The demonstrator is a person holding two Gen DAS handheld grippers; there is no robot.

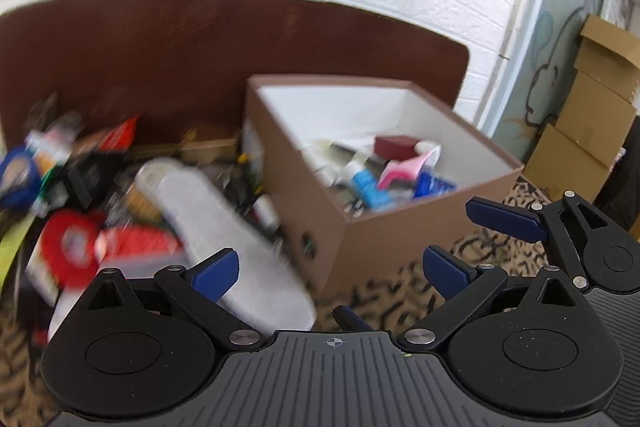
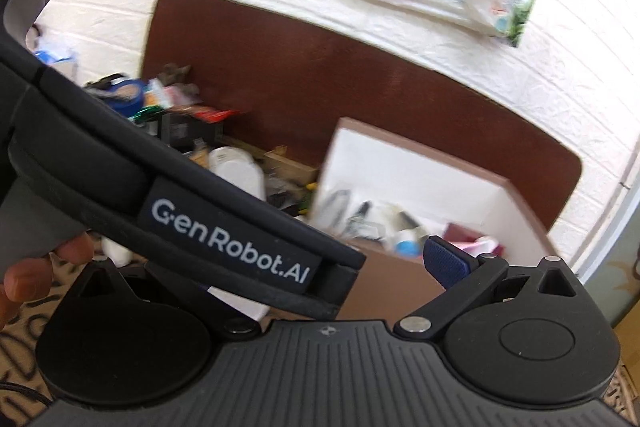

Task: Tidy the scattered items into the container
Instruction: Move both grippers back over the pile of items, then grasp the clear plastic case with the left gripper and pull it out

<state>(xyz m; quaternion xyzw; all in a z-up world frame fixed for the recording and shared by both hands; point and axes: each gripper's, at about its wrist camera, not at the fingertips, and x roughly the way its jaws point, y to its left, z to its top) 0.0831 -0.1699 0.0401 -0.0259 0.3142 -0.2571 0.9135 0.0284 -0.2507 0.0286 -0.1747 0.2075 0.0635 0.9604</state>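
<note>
1. The left claw hangs released, its blue pads spread wide and empty, low over the patterned cloth just near of the box.
2. The right claw shows at the right of the left wrist view, close beside the left one, its two blue fingers apart with nothing between them.
3. In the right wrist view a black strap marked "GenRobot.AI" crosses the frame and hides that claw's left finger; fingertips of a hand show at the near left.
4. The brown cardboard box, white inside, stands open just beyond the claws, holding small tubes and bottles and a dark red packet.
5. Left of the box lies the blurred pile of scattered items, with a long white piece leaning toward the left claw.
6. A brown headboard rises behind, against a white wall.
</note>
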